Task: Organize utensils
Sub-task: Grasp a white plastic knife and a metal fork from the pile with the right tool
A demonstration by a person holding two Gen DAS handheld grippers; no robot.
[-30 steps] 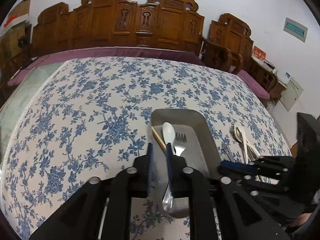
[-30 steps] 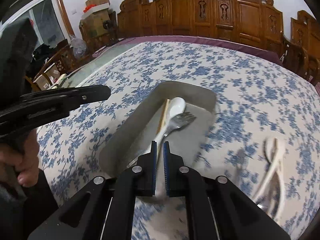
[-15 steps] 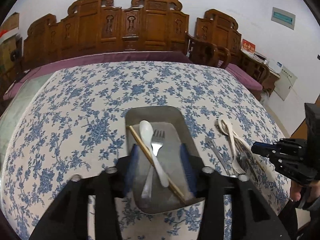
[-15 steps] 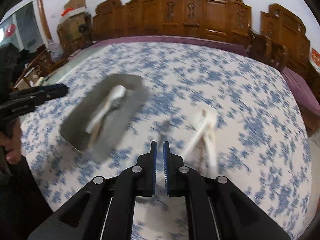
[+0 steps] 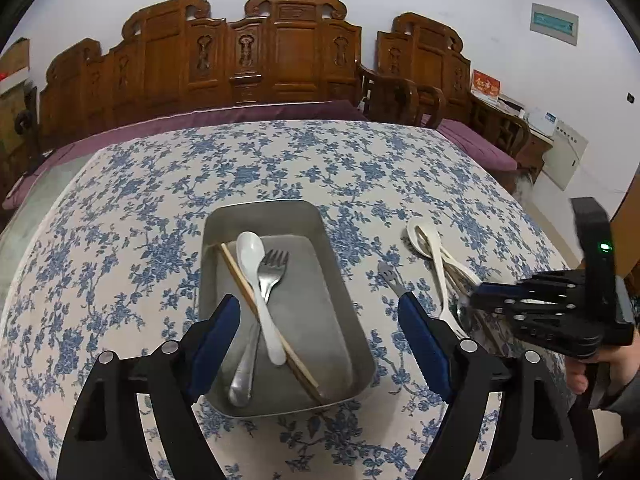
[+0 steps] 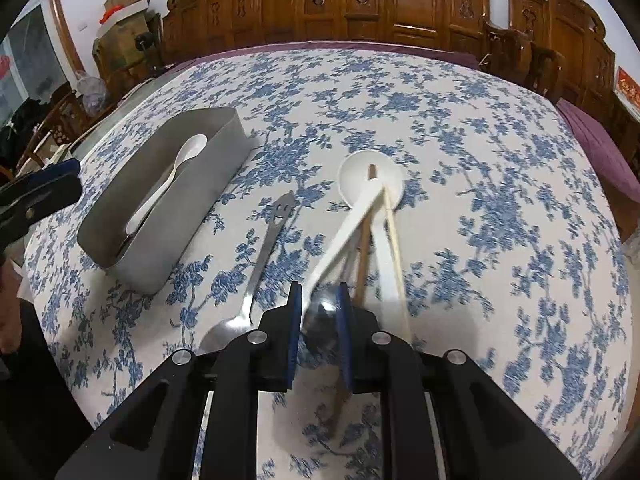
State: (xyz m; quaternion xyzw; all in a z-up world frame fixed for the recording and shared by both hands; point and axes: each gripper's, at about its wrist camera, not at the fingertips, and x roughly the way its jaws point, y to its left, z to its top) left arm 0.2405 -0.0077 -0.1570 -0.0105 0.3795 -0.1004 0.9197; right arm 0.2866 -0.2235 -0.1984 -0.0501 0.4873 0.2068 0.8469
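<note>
Only left wrist view shows fork [image 5: 273, 272] inside tray [image 5: 208, 248]

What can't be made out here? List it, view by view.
- Right wrist view: the near wall of the metal tray hides the fork and chopstick; only the white spoon shows.
- Right wrist view: the right gripper, jaws opening, covers the near ends of the loose utensil pile; the count is unclear.
- Left wrist view: the left gripper, opening, hides the table fork's handle.
</note>
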